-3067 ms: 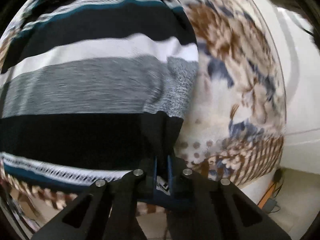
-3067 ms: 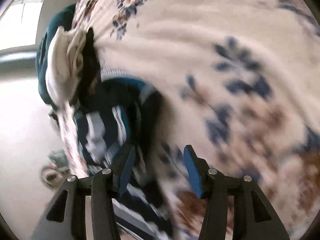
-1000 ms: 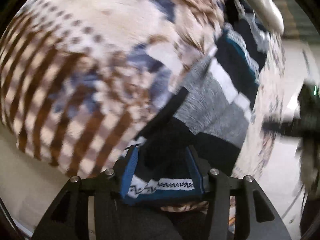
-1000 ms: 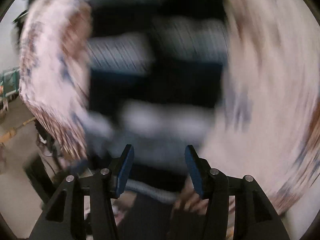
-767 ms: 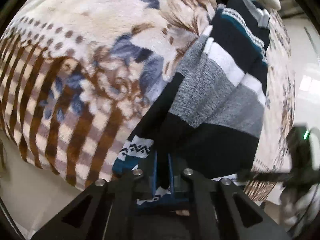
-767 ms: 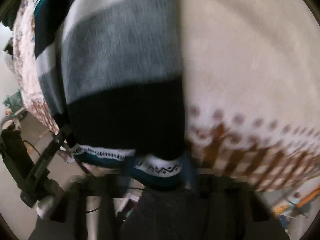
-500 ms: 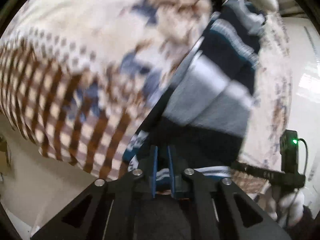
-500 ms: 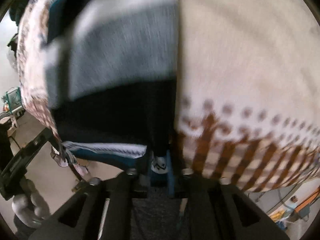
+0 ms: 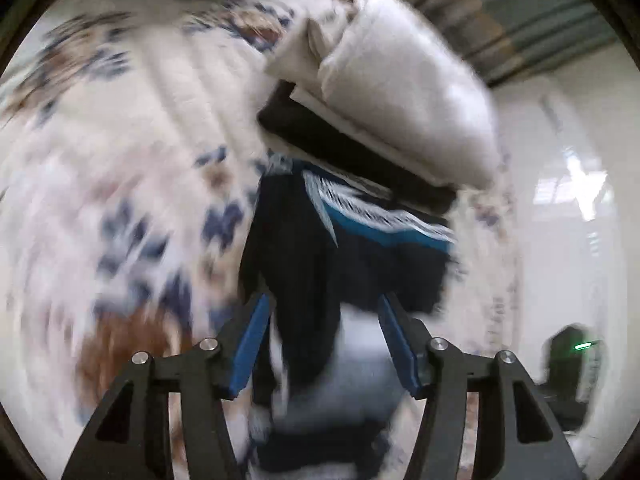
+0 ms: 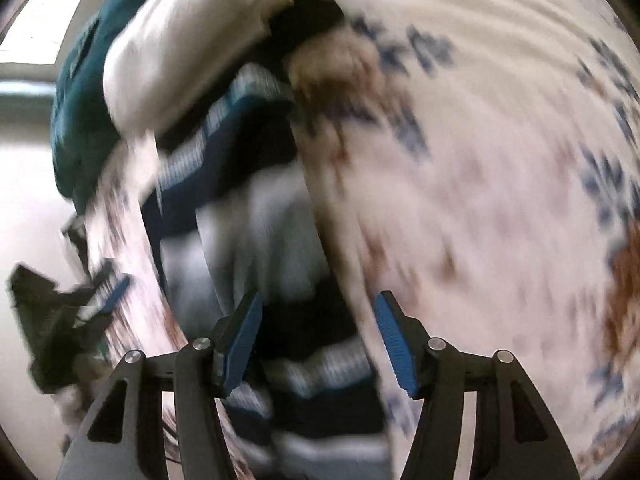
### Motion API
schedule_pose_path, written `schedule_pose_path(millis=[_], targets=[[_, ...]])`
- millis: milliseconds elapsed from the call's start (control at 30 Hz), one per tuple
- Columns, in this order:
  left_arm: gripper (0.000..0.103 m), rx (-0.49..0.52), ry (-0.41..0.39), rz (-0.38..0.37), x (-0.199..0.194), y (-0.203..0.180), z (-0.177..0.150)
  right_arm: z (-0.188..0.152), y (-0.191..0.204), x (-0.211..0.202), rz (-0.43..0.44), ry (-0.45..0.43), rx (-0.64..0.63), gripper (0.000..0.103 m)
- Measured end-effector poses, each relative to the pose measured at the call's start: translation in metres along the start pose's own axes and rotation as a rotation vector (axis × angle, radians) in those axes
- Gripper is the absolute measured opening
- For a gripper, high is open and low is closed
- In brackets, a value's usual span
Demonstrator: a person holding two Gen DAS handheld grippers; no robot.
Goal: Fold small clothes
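Opening up, both of them! The left gripper (image 9: 324,340) has its blue-padded jaws spread and widening, with the striped knit sweater in black, grey, white and teal (image 9: 344,264) lying loose in the gap; the pads stand clear of the cloth on either side. Same story at the right gripper (image 10: 318,338): jaws parting, the sweater (image 10: 256,248) between and below them, nothing pinched.

The sweater rests on the cream plush blanket with blue and brown flowers (image 9: 120,168), just this side of the stack of folded clothes (image 9: 404,96), a white puffy piece on top with dark layers under it. Its long axis runs from the grippers up toward that stack, the teal patterned band at the far end nearly touching the stack's base. From the right wrist view the stack (image 10: 176,60) also shows a teal garment on its far side.

Both grippers point steeply down at the blanket; heavy blur smears the pattern. The left gripper (image 10: 80,300) shows low and off to the side of the sweater, dark, with a blue pad (image 10: 116,292).
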State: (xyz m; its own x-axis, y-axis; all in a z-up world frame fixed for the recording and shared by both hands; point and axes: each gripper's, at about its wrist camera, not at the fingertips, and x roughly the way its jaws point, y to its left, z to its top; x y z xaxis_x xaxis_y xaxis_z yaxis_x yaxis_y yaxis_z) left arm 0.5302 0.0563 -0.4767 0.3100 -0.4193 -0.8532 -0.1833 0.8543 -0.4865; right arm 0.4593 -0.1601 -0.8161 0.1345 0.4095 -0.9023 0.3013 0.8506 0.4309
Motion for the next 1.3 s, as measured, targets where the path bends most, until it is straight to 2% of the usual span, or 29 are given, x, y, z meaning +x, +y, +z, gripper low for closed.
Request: schedule_pose_path(millis=[100, 133, 167, 200, 267, 300, 333, 367, 400, 500, 600, 667, 733, 800, 833, 867, 900, 933, 1000, 1033, 1067, 1100, 1133, 1233, 1300], targets=[[0.052, 0.036, 0.051, 0.047, 0.046, -0.005, 0.03, 0.051, 0.008, 0.015, 0.003, -0.055, 0.042, 0.061], [0.044, 0.055, 0.037, 0.067, 0.053, -0.006, 0.036, 0.066, 0.007, 0.023, 0.01, -0.057, 0.058, 0.061], [0.007, 0.082, 0.006, 0.074, 0.054, -0.006, 0.04, 0.072, 0.015, 0.038, 0.018, -0.054, 0.074, 0.061], [0.002, 0.097, 0.0, 0.071, 0.053, -0.004, 0.044, 0.077, 0.018, 0.049, 0.022, -0.042, 0.091, 0.061], [0.001, 0.1, -0.045, 0.035, 0.04, 0.003, 0.048, 0.09, 0.019, 0.069, 0.055, 0.001, 0.125, 0.06], [0.001, 0.106, -0.067, 0.047, 0.035, 0.007, 0.051, 0.095, 0.021, 0.079, 0.075, 0.03, 0.134, 0.058], [0.001, 0.103, -0.084, 0.051, 0.029, 0.013, 0.055, 0.098, 0.024, 0.086, 0.089, 0.058, 0.137, 0.045], [0.001, 0.09, -0.082, 0.034, 0.026, 0.019, 0.061, 0.098, 0.027, 0.091, 0.101, 0.069, 0.134, 0.021], [0.001, 0.078, -0.084, 0.034, 0.025, 0.025, 0.065, 0.096, 0.033, 0.098, 0.119, 0.071, 0.12, 0.019], [0.0, 0.079, -0.092, 0.09, 0.03, 0.037, 0.075, 0.1, 0.052, 0.095, 0.067, -0.005, 0.062, 0.012], [0.0, 0.013, -0.094, 0.073, 0.039, 0.055, 0.094, 0.111, 0.061, 0.103, 0.013, -0.063, 0.072, 0.004], [0.0, -0.031, -0.066, -0.006, 0.041, 0.063, 0.101, 0.117, 0.058, 0.105, 0.009, -0.056, 0.081, 0.005], [0.001, -0.062, -0.017, -0.094, 0.039, 0.064, 0.098, 0.125, 0.058, 0.112, 0.039, 0.019, 0.097, 0.008], [0.011, -0.051, 0.031, -0.134, 0.04, 0.057, 0.091, 0.128, 0.055, 0.105, 0.059, -0.004, 0.097, 0.021], [0.028, -0.029, 0.046, -0.146, 0.041, 0.05, 0.085, 0.131, 0.055, 0.097, 0.074, -0.031, 0.106, 0.039], [0.052, -0.008, 0.05, -0.147, 0.043, 0.044, 0.081, 0.134, 0.051, 0.097, 0.083, -0.046, 0.119, 0.045], [0.06, 0.01, 0.055, -0.138, 0.044, 0.038, 0.076, 0.134, 0.049, 0.095, 0.097, -0.049, 0.126, 0.045], [0.061, 0.024, 0.06, -0.135, 0.047, 0.033, 0.072, 0.139, 0.049, 0.1, 0.099, -0.036, 0.131, 0.045], [0.061, 0.067, 0.081, -0.09, 0.06, 0.021, 0.066, 0.145, 0.052, 0.114, 0.092, 0.011, 0.132, 0.045], [0.052, 0.094, 0.067, -0.04, 0.063, 0.015, 0.064, 0.146, 0.055, 0.121, 0.082, 0.035, 0.119, 0.045], [0.012, 0.129, 0.046, 0.001, 0.066, 0.009, 0.062, 0.148, 0.063, 0.131, 0.066, 0.057, 0.099, 0.041], [0.008, 0.155, 0.053, 0.023, 0.07, 0.005, 0.062, 0.148, 0.07, 0.134, 0.052, 0.051, 0.068, 0.028], [0.007, 0.16, 0.048, 0.035, 0.071, 0.005, 0.063, 0.147, 0.082, 0.134, 0.021, 0.022, 0.01, 0.007], [0.007, 0.157, 0.009, 0.054, 0.066, 0.008, 0.07, 0.149, 0.108, 0.128, 0.0, -0.071, -0.09, 0.007], [0.007, 0.119, 0.022, 0.027, 0.071, 0.019, 0.076, 0.154, 0.106, 0.136, -0.03, -0.064, -0.07, 0.007]])
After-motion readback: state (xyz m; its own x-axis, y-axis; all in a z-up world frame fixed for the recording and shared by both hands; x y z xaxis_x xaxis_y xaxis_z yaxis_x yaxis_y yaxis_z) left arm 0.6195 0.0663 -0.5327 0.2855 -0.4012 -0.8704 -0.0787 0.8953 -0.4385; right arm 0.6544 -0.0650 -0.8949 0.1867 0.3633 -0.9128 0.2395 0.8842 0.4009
